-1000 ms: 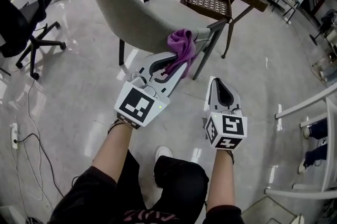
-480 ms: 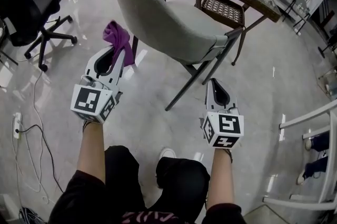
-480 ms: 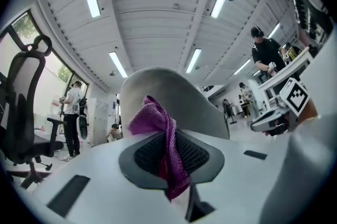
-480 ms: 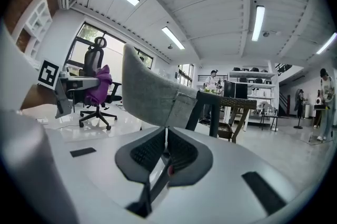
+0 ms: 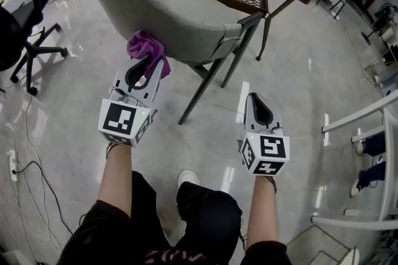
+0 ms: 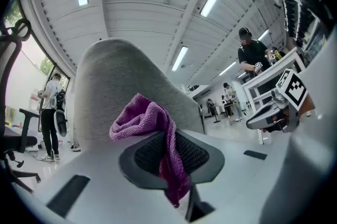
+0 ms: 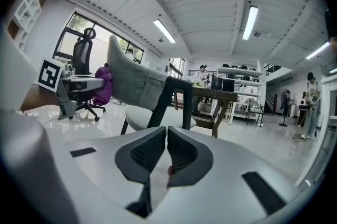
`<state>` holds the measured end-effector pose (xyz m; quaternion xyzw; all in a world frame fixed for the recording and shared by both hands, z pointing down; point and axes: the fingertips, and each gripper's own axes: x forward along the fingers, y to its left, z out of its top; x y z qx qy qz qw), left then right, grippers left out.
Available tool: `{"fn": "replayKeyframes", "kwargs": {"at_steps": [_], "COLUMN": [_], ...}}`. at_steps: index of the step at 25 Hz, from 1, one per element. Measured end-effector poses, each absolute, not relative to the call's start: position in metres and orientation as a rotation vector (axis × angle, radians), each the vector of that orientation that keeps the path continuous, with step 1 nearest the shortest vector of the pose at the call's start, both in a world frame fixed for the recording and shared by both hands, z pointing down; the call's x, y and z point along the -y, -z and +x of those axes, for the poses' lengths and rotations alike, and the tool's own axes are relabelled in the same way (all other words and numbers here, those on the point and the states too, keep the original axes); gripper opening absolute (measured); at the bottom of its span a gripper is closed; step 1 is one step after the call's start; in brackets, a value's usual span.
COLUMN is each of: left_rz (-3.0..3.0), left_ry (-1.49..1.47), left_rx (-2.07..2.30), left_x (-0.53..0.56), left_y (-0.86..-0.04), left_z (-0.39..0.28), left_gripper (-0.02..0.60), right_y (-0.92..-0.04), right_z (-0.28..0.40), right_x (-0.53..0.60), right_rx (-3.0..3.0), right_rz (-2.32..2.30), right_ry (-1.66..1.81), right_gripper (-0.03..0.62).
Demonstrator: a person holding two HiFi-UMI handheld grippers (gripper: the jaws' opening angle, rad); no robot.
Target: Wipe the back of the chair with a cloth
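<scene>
Pinching the purple cloth (image 5: pixel 144 45): left gripper (image 5: pixel 151 63) jaws are clamped on it, with a tail of fabric hanging down between the pads. The cloth sits against the rear face of the grey chair (image 5: pixel 161 9) back, low near its edge. Right gripper (image 5: pixel 257 99) jaws are together with nothing in them, held off to the right, clear of the chair.

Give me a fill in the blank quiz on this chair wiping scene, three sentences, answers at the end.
1. The left gripper is shut on a ____ cloth.
2. The cloth is up against the back of a ____ chair.
3. The right gripper, jaws together, holds ____.
Missing words: purple; grey; nothing.
</scene>
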<state>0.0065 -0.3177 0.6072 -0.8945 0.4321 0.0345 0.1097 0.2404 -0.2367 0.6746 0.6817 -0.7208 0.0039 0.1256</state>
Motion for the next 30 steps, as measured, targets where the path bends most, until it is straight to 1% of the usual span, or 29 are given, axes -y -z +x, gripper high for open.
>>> {"fn": "replayKeyframes", "kwargs": {"at_steps": [4, 9, 12, 16, 23, 26, 30], "left_rz": [-2.658, -2.692, -2.714, -2.735, -2.761, -2.8, -2.783], "left_ry": [-0.163, -0.198, -0.114, -0.078, 0.081, 0.063, 0.053], "left_rx": [-1.222, -1.149, -1.087, -1.005, -0.783, -0.739, -0.714], "left_x": [0.31, 0.305, 0.301, 0.297, 0.3, 0.294, 0.275], "left_y": [-0.603, -0.605, -0.616, -0.617, -0.641, -0.641, -0.635], "left_z": [0.039, 0.067, 0.089, 0.118, 0.184, 0.189, 0.168], "left_gripper": [0.071, 0.071, 0.071, 0.071, 0.072, 0.072, 0.071], "right_y": [-0.678, -0.681, -0.685, -0.688, -0.694, -0.693, -0.688], "right_z": [0.267, 0.278, 0.28, 0.284, 0.288, 0.284, 0.267], "right_x": [0.228, 0.223, 0.223, 0.223, 0.224, 0.227, 0.232], "right_rx": [2.045, 2.023, 2.024, 2.019, 2.006, 2.02, 2.063], "right_rz": [2.036, 2.058, 2.058, 2.05, 2.035, 2.023, 2.001], "right_ry": [-0.026, -0.023, -0.026, -0.037, -0.048, -0.041, -0.037], "right_gripper": [0.029, 0.029, 0.029, 0.029, 0.029, 0.029, 0.029]}}
